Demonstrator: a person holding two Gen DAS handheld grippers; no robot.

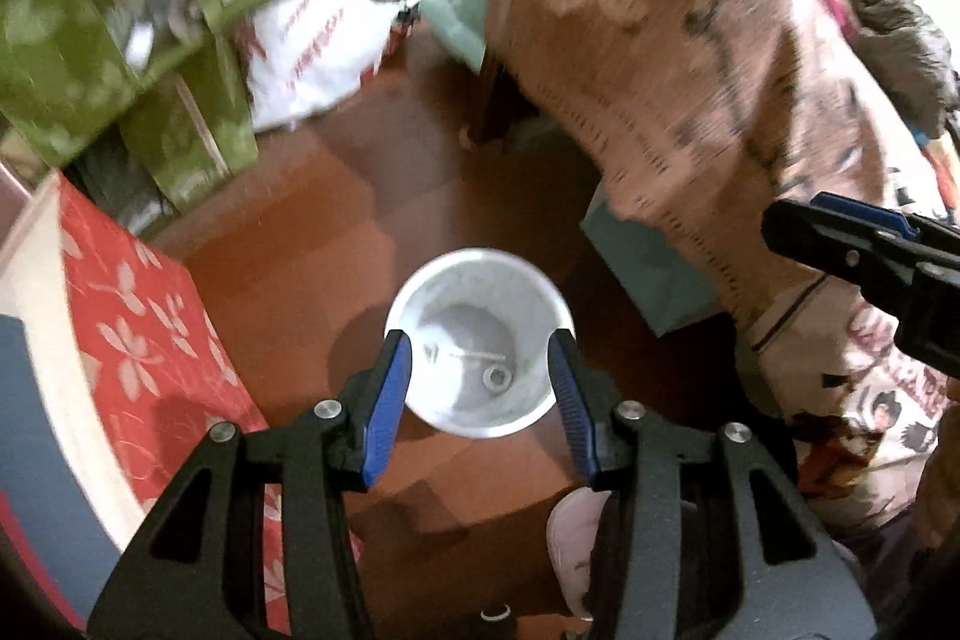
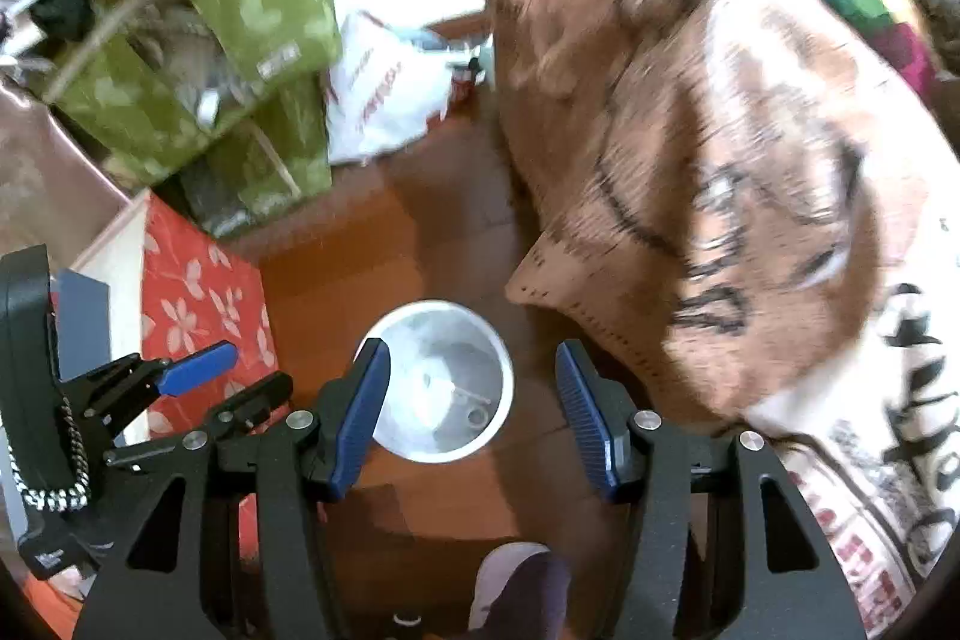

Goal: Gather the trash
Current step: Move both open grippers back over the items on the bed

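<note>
A white round trash bin (image 1: 480,340) stands on the brown wood floor (image 1: 336,244), seen from above; small bits lie at its bottom. My left gripper (image 1: 480,358) is open, high above the bin, its blue fingers framing the rim, and holds nothing. The bin also shows in the right wrist view (image 2: 438,376). My right gripper (image 2: 474,370) is open and empty above the bin's right side. The left gripper (image 2: 198,370) shows at the left of the right wrist view, and the right gripper (image 1: 864,256) at the right of the left wrist view.
A brown patterned blanket (image 1: 690,70) hangs over furniture on the right. A red floral box (image 1: 138,340) stands left. Green fabric bins (image 1: 120,10) and a white plastic bag (image 1: 312,52) lie at the back. A teal box (image 1: 648,268) sits under the blanket.
</note>
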